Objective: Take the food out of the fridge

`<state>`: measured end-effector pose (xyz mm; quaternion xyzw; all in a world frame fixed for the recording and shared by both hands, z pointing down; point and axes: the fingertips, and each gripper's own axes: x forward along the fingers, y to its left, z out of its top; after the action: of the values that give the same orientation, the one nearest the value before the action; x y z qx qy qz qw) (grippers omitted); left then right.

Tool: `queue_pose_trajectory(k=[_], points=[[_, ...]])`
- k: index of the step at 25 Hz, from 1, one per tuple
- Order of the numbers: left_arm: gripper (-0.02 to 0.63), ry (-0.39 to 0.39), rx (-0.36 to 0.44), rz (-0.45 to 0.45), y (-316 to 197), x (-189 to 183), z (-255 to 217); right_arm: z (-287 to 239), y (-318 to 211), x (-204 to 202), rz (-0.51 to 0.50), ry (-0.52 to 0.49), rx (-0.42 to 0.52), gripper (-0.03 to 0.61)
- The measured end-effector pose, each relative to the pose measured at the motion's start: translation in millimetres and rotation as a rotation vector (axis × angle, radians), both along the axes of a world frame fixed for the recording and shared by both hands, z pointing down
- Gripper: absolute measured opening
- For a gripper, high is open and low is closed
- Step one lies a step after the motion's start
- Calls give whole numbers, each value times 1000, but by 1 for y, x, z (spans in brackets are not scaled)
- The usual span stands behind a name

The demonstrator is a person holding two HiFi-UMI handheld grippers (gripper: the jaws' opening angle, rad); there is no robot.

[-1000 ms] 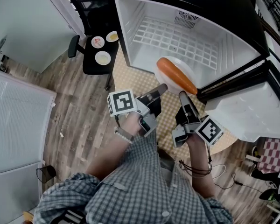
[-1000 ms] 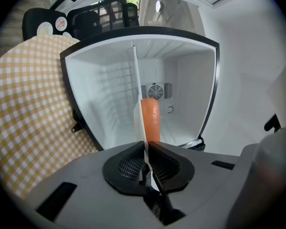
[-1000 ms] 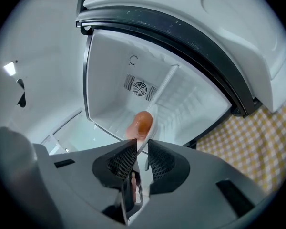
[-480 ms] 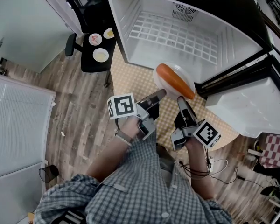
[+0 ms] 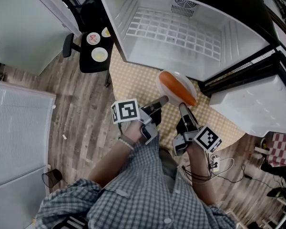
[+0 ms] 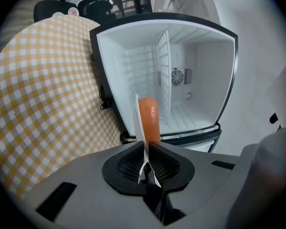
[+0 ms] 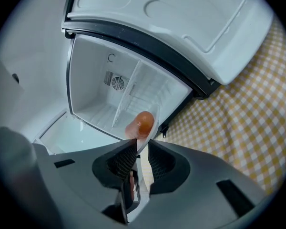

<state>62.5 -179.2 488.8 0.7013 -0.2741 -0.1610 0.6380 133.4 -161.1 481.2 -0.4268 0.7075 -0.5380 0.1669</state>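
Two tools, the left tool [image 5: 163, 99] and the right tool [image 5: 181, 107], each pinch the white plate [image 5: 187, 81] bearing a carrot [image 5: 177, 87] before the open fridge [image 5: 181, 56].

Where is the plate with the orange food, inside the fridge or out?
Out. The plate and orange food hang over the checkered mat before the open fridge, left tool and right tool shut on its rim.

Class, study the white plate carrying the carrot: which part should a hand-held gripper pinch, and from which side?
Pinch the plate by its thin near rim, coming in edge-on from the person's side. The carrot fills the middle, so only the rim is free; the left hand-held gripper and right hand-held gripper each clamp it.
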Motion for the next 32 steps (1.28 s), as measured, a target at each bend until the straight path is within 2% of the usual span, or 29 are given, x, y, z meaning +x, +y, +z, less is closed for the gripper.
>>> queue_pose_trajectory(k=[5,8,20,32], points=[[34,-24,-27,34,6,6,19,22,8,9,6,52,-40,61],[34,-31,-52,45,10,8,31,31,12,8,15,28,-56,61],[37,-83,-145,95,20,19,81,82,26,22,64,61,-155,63],[38,-139,-208,112,18,20,115,116,22,22,55,107,-232,66]])
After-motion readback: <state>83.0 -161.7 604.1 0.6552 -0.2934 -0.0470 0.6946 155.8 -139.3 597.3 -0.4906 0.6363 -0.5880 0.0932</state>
